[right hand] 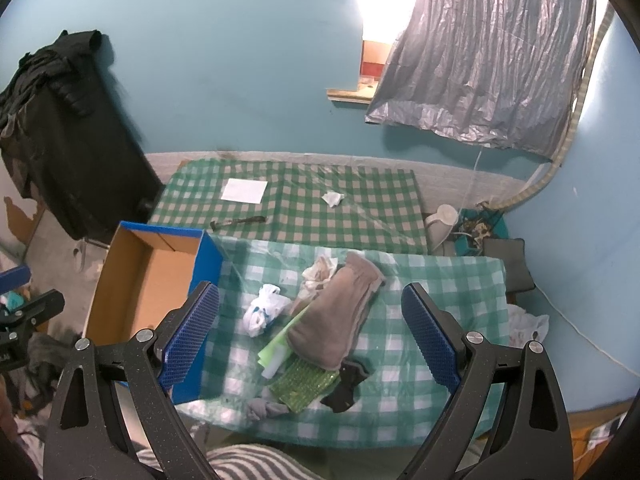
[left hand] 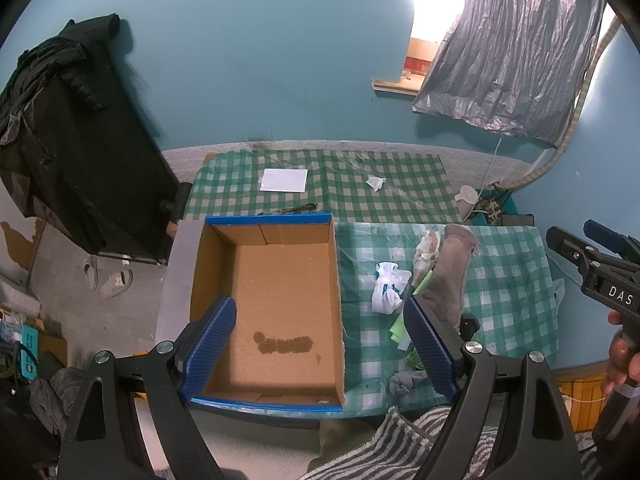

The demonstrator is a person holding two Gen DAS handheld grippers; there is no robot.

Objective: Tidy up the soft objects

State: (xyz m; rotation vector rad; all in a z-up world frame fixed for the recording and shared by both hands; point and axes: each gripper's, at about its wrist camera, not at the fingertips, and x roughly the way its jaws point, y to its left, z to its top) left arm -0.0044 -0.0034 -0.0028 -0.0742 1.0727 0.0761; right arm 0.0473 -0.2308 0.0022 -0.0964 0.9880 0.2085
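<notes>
An open cardboard box [left hand: 280, 280] with blue edges stands empty on the left of the checked table; it also shows in the right wrist view [right hand: 152, 276]. My left gripper [left hand: 320, 344] is open above the box. Right of the box lies a pile of soft things: a grey-brown cloth [right hand: 340, 312], a white and blue sock ball [right hand: 262, 312], a cream cloth [right hand: 320, 270], a green sponge cloth [right hand: 304, 384], a black sock [right hand: 346, 386] and a grey sock [right hand: 264, 408]. My right gripper [right hand: 310, 340] is open above the pile, holding nothing.
A second checked table [right hand: 288, 200] behind holds a white paper [right hand: 245, 191], a crumpled tissue [right hand: 333, 199] and a dark tool [right hand: 238, 222]. A black covered stand [left hand: 80, 152] is at the left. A striped cloth [left hand: 400, 448] lies at the near edge.
</notes>
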